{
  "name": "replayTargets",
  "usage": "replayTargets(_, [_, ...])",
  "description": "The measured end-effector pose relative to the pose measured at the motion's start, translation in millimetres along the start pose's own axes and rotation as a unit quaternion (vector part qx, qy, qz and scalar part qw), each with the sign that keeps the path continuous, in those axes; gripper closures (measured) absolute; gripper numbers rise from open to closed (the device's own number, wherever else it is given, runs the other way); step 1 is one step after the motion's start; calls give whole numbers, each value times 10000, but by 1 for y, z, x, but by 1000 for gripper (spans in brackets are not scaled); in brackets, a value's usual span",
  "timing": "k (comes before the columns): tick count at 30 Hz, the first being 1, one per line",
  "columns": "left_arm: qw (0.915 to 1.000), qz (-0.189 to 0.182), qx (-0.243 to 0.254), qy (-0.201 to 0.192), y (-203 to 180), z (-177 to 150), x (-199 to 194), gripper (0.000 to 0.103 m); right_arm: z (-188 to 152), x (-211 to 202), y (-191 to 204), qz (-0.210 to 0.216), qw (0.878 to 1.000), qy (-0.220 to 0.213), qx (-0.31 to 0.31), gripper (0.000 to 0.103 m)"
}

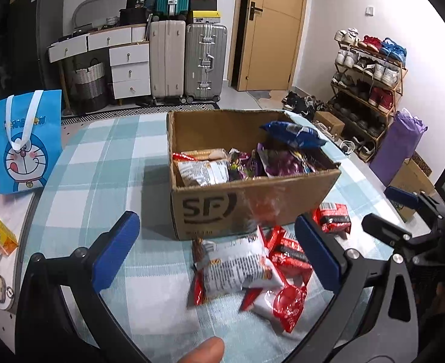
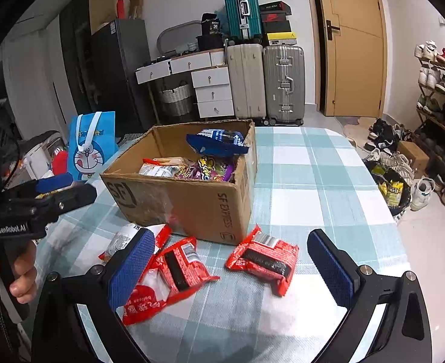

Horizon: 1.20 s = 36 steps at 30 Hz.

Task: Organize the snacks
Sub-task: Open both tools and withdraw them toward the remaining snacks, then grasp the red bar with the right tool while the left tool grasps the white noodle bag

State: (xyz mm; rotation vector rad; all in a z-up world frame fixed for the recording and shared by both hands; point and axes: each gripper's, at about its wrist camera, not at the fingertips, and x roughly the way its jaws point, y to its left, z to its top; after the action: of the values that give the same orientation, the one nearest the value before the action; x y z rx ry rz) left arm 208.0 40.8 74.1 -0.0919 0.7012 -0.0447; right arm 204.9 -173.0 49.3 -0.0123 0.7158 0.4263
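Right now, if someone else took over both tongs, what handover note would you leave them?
Left tongs: open, nothing between the pads, pointing at the packets in front of the box.
Right tongs: open and empty, above the loose red packets.
Cardboard box: on the checked tablecloth, already holding several snacks, with a blue bag on top.
Left to do: a white packet and several red packets lie on the cloth against the box's near side. Presumably they go into the box next.
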Motion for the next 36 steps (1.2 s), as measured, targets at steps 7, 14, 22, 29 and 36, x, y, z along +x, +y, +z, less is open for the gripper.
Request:
replayTargets(7, [9999,-21,-7,135,-4,-11,-1,1,-7,-6,-6,-120,9999,81,40,0])
replayTargets(14, [9996,-47,-63,279,-7,-19,5,1,-17,-7,-12,-189,9995,238,107,0])
replayTargets(22, [9991,-37,-54,410,-6,-27,13,1,-29,4,-14,-238,9987,443,114,0])
replayTargets(29, [9978,-18,-87,661,-3,-37,28,1,-35,20,-15,-183,9977,634,147,0])
replayTargets(36, [9948,125,-144,1001,-6,-52,48,1,-39,36,-25,-78,9957,880,276,1])
